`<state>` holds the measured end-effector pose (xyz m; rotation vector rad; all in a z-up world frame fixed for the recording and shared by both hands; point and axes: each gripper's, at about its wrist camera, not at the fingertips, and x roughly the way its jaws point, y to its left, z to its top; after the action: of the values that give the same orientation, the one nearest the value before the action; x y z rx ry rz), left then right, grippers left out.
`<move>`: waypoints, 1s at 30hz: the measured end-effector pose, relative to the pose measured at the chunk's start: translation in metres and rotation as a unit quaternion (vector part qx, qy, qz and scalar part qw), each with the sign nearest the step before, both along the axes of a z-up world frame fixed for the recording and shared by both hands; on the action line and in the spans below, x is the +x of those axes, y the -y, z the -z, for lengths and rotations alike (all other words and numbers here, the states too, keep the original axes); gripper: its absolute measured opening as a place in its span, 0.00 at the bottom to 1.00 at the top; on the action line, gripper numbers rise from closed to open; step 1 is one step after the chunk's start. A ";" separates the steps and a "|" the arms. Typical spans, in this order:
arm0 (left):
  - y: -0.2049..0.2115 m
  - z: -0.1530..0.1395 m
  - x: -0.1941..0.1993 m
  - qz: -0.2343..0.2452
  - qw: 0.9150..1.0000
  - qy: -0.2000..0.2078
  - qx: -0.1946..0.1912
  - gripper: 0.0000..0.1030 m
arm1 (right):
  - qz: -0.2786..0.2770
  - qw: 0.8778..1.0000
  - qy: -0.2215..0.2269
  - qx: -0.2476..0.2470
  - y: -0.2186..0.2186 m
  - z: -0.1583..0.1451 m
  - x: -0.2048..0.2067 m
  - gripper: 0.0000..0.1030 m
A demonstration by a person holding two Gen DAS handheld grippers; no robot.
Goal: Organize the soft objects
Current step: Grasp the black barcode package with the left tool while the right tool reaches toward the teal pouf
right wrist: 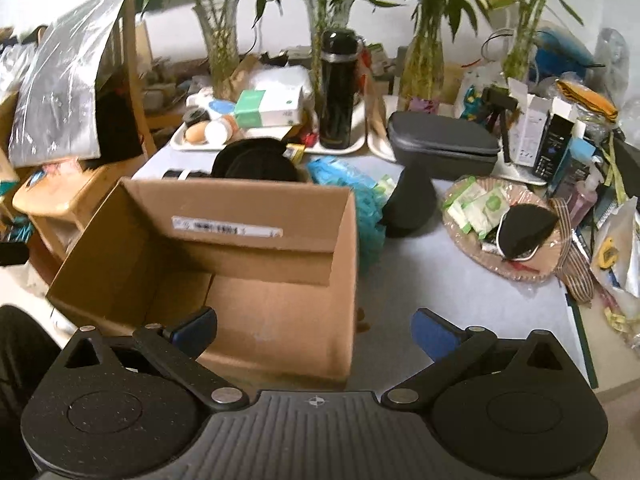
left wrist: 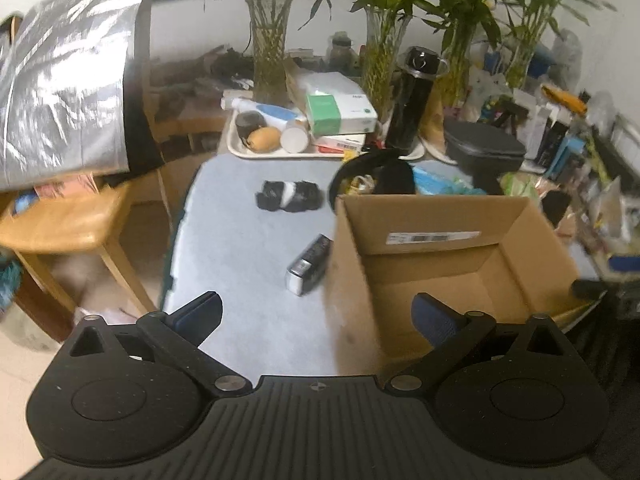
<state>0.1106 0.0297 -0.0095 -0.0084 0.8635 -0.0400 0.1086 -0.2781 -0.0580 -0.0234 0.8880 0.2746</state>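
I see a black-and-white soft bundle (left wrist: 289, 196) (crumpled) on the table (left wrist: 240, 248); left gripper (left wrist: 316, 316) and right gripper (right wrist: 314, 330) jaws spread wide, empty.

Both wrist views forward, sharing cardboard box (left wrist: 436, 248)

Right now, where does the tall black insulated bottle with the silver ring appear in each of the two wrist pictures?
Left wrist view: the tall black insulated bottle stands upper right of centre, behind the open brown cardboard box.
Right wrist view: the bottle stands upper centre, on a white tray beyond the box.
Shared landmark: the green and white carton lies left of the bottle in both.
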 end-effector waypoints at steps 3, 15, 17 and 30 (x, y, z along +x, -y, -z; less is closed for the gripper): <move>-0.005 0.002 0.006 0.012 1.000 0.004 0.022 1.00 | 0.000 1.000 -0.002 0.010 0.003 0.001 0.006 1.00; -0.033 0.038 0.049 0.084 0.996 -0.005 0.026 1.00 | 0.007 1.000 -0.018 -0.009 0.009 0.016 0.032 1.00; -0.034 0.046 0.056 0.110 0.993 -0.002 0.035 1.00 | 0.005 1.000 -0.019 -0.006 0.012 0.016 0.036 1.00; -0.042 0.105 0.118 0.208 0.977 -0.028 0.031 0.81 | -0.010 0.997 -0.042 0.062 0.028 0.028 0.060 1.00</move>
<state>0.2289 0.0717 -0.1146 0.2321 0.9110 -0.4076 0.1681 -0.3062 -0.0856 0.0943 0.9528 0.3509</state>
